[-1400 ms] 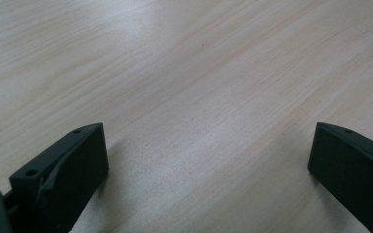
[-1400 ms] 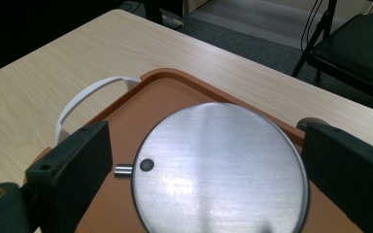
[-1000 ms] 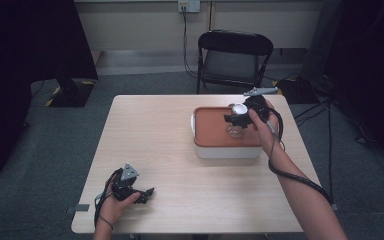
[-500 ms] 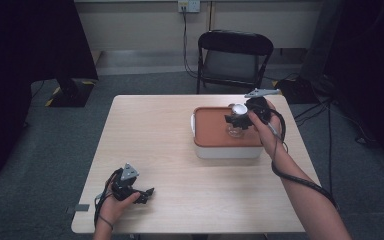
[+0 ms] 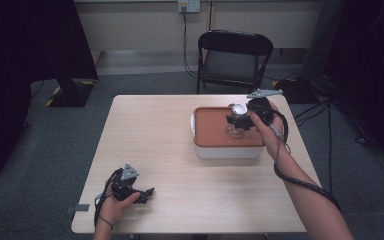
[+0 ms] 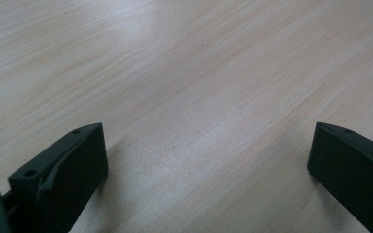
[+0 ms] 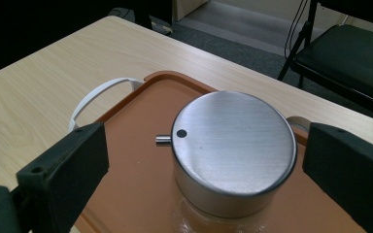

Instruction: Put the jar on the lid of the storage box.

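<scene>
The right tongs stand apart, one jaw on either side of a glass jar with a brushed-metal lid, which stands on the orange-lidded white box. The left tongs, also apart, rest on the bare wooden surface.

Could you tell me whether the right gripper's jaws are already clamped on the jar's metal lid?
No, in the right gripper view the right gripper has its jaws spread, with gaps either side of the metal lid.
</scene>
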A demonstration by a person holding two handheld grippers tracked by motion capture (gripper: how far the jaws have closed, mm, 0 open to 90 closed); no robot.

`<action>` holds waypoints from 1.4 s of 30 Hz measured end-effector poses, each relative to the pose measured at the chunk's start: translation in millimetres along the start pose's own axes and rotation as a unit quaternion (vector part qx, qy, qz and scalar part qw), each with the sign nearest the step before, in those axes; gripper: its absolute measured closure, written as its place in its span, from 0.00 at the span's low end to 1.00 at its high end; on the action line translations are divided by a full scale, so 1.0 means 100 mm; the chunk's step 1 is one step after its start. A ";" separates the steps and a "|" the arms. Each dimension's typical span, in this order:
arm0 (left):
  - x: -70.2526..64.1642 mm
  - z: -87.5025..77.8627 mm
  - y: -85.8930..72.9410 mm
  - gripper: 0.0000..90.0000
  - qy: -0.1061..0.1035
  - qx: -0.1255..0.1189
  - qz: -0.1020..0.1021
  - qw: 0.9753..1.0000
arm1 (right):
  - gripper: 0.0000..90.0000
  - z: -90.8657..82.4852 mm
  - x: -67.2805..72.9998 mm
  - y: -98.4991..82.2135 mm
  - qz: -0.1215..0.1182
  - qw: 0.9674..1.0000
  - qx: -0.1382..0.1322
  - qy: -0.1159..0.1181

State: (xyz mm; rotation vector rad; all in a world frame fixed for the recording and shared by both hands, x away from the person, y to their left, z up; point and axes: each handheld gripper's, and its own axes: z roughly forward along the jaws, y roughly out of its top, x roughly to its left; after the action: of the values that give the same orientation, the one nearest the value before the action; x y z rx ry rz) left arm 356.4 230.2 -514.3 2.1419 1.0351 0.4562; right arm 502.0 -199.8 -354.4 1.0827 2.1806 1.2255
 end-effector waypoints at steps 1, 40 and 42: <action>0.00 0.00 0.00 0.01 0.000 0.000 0.000 1.000 | 0.02 0.00 0.00 0.00 0.001 1.000 0.000 0.000; 0.00 0.00 0.00 0.00 0.000 0.000 0.000 1.000 | 0.03 -0.23 0.06 -0.13 -0.008 1.000 -0.010 0.002; 0.00 0.00 0.00 0.01 0.001 0.000 0.000 1.000 | 0.03 -0.24 0.07 -0.13 -0.009 1.000 -0.011 0.005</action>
State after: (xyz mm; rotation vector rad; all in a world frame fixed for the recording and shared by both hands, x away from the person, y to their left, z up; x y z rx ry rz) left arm 356.4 230.1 -514.3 2.1421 1.0347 0.4579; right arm 476.1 -210.5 -352.2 1.0469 2.1746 1.2467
